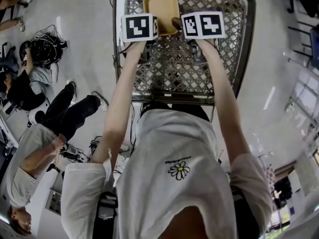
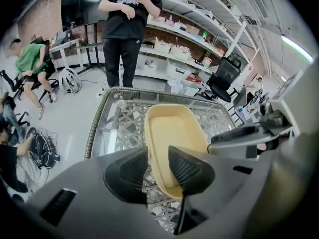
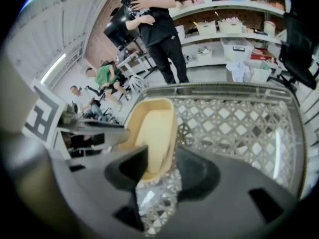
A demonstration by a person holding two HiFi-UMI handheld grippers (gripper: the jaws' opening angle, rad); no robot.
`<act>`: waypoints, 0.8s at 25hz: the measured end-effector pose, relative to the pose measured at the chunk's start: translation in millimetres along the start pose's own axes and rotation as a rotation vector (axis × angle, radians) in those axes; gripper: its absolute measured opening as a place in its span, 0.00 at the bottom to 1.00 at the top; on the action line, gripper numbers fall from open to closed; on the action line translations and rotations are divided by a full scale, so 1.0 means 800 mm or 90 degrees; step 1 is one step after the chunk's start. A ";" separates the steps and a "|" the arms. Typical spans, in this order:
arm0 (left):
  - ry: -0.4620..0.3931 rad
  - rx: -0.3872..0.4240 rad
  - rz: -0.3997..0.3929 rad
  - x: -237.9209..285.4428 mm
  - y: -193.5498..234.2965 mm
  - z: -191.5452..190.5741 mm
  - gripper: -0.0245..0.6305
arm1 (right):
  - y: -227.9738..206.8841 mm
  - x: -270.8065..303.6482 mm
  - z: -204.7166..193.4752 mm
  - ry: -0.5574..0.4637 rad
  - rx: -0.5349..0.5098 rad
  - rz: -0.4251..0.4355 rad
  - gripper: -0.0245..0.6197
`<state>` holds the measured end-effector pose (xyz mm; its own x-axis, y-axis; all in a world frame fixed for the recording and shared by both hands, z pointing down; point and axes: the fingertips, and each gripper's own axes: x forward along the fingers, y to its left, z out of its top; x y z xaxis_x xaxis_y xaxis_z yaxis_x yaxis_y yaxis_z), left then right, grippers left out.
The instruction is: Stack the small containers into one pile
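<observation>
I have both grippers down at the near end of the yellow container (image 1: 160, 9), which sits on the lattice surface (image 1: 174, 71) close to its far edge. My left gripper (image 2: 158, 167) has its fingers (image 2: 188, 169) partly spread astride the container's left wall, not squeezing it. My right gripper (image 3: 160, 167) has its fingers spread wide astride the right wall, without pressing on it.

Container (image 1: 161, 9) sits on table (image 1: 209, 68), at far middle. L gripper (image 2: 158, 156) is over its left wall, R gripper (image 3: 163, 156) over its right wall, w/ wall between jaws. Person (image 2: 127, 29) stands past table's far edge. Other ppl (image 1: 45, 118) on floor, left of table.
</observation>
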<state>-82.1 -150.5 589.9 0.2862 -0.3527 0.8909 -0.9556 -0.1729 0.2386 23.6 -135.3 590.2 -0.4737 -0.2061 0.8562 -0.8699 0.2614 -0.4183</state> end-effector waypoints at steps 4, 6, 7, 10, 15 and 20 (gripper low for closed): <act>-0.047 0.020 0.009 -0.026 -0.005 0.022 0.26 | 0.004 -0.034 0.021 -0.059 -0.028 -0.022 0.33; -0.088 0.034 0.011 -0.048 -0.013 0.047 0.26 | 0.010 -0.063 0.045 -0.111 -0.045 -0.027 0.33; -0.114 0.037 0.008 -0.063 -0.019 0.061 0.26 | 0.015 -0.082 0.059 -0.141 -0.053 -0.029 0.33; -0.199 0.050 -0.006 -0.125 -0.042 0.106 0.26 | 0.040 -0.154 0.099 -0.245 -0.077 -0.036 0.27; -0.368 0.096 -0.039 -0.255 -0.092 0.167 0.26 | 0.092 -0.284 0.135 -0.423 -0.108 -0.053 0.20; -0.533 0.137 -0.047 -0.382 -0.139 0.180 0.22 | 0.132 -0.396 0.122 -0.578 -0.127 -0.057 0.15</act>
<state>-53.2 -155.8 235.7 0.3858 -0.8799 0.2776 -0.9225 -0.3632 0.1307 68.3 -134.5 244.7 -0.4056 -0.8693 0.2825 -0.9083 0.3487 -0.2310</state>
